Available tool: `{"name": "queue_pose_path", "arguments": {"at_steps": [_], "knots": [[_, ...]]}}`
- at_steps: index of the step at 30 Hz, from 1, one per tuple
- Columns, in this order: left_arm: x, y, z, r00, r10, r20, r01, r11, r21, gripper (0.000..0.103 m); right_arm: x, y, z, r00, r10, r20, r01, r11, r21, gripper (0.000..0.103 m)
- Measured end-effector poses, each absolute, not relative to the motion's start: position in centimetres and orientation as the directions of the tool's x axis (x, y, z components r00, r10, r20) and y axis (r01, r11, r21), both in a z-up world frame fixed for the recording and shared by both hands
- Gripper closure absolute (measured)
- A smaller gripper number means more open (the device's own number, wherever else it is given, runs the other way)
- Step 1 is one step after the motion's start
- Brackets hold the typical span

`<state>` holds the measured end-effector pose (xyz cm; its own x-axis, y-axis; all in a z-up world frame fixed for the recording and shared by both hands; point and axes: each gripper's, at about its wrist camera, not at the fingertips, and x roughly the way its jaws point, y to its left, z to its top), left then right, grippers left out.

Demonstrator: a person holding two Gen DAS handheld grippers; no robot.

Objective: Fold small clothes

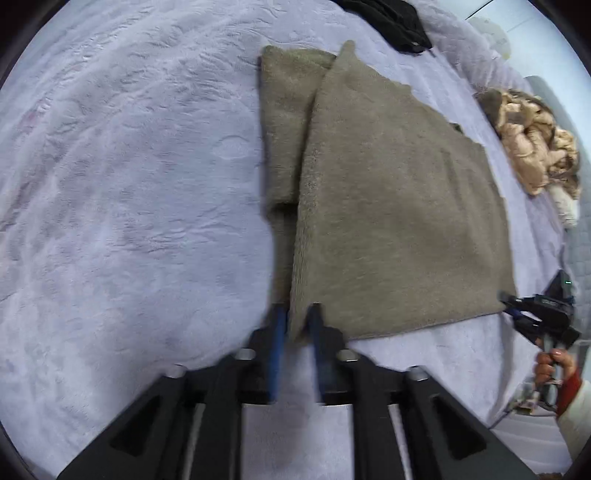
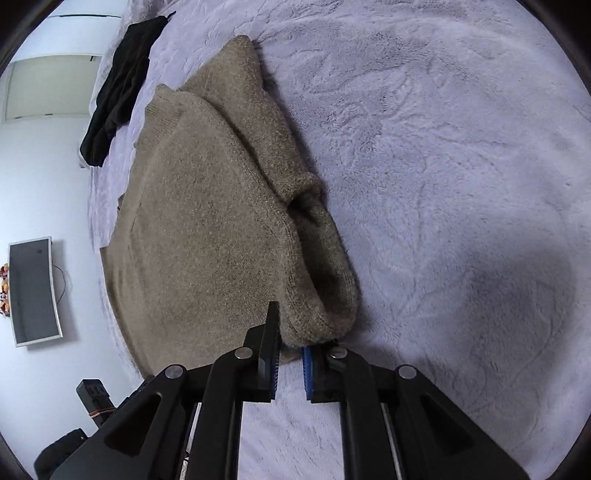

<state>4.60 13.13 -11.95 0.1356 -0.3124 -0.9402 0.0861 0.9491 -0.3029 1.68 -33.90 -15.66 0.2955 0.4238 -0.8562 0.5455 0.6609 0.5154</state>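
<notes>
A tan knitted sweater (image 1: 388, 203) lies flat on the bed, with one sleeve (image 1: 284, 129) folded along its left side. My left gripper (image 1: 297, 321) stands open at the near left corner, and that corner sits loosely between the blue pads. At the near right corner, a hand (image 1: 554, 369) holds my right gripper (image 1: 511, 304). In the right wrist view the sweater (image 2: 203, 240) fills the middle. There my right gripper (image 2: 295, 332) is shut on a thick fold of the hem. The fabric bulges over its right finger and hides that tip.
A lilac fleece blanket (image 1: 129, 184) covers the bed (image 2: 443, 184). A black garment (image 1: 391, 22) lies beyond the sweater (image 2: 118, 88). A crumpled beige and brown pile of cloth (image 1: 535, 147) sits at the bed's right edge. A wall screen (image 2: 35, 291) and dark gear (image 2: 92, 398) are off the bed.
</notes>
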Motion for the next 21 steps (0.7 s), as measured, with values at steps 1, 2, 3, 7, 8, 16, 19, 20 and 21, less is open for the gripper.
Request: {"name": "queue_pose_path", "arguments": {"at_steps": [1,2,3,7,8,16,19,20,21], "knots": [[4.4,13.2,-11.6,0.153,-0.27,-0.951,0.079,0.962,-0.261,0.036,1.6,-33.8,-15.4,0.286,0.416,-0.863,0.552,0.665,0.503,0.082],[4.2,13.2,-11.3,0.176,-0.251,-0.952,0.079,0.967,-0.24,0.033,1.5,-33.8,-15.1,0.281,0.408,-0.869,0.552,0.672,0.494,0.079],[4.0,13.5,-11.0,0.189,-0.243,-0.951,0.08,0.969,-0.232,0.033,1.2,-33.7,-14.8,0.272,0.396,-0.877,0.547,0.686,0.479,0.077],[3.8,13.6,-10.2,0.196,-0.247,-0.949,0.066,0.969,-0.238,0.033,1.0,-32.5,-12.9,0.24,0.351,-0.905,0.496,0.757,0.425,0.071],[3.9,13.6,-9.8,0.207,-0.246,-0.947,0.069,0.969,-0.237,0.033,1.0,-32.1,-12.4,0.236,0.344,-0.909,0.48,0.771,0.417,0.071],[7.8,13.6,-12.4,0.217,-0.126,-0.968,-0.013,0.991,-0.131,0.033,0.0,-28.6,-9.7,0.233,0.36,-0.904,0.396,0.814,0.426,0.071],[7.9,14.4,-12.9,0.21,-0.151,-0.966,-0.011,0.988,-0.157,0.03,-0.2,-27.0,-9.2,0.214,0.35,-0.912,0.351,0.844,0.406,0.071],[7.8,14.4,-12.8,0.211,-0.15,-0.966,-0.004,0.988,-0.154,0.03,-0.2,-26.3,-9.0,0.207,0.344,-0.916,0.332,0.856,0.396,0.071],[7.6,14.6,-12.8,0.208,-0.144,-0.967,0.005,0.989,-0.146,0.03,0.0,-25.7,-8.9,0.203,0.341,-0.918,0.32,0.863,0.391,0.071]]}}
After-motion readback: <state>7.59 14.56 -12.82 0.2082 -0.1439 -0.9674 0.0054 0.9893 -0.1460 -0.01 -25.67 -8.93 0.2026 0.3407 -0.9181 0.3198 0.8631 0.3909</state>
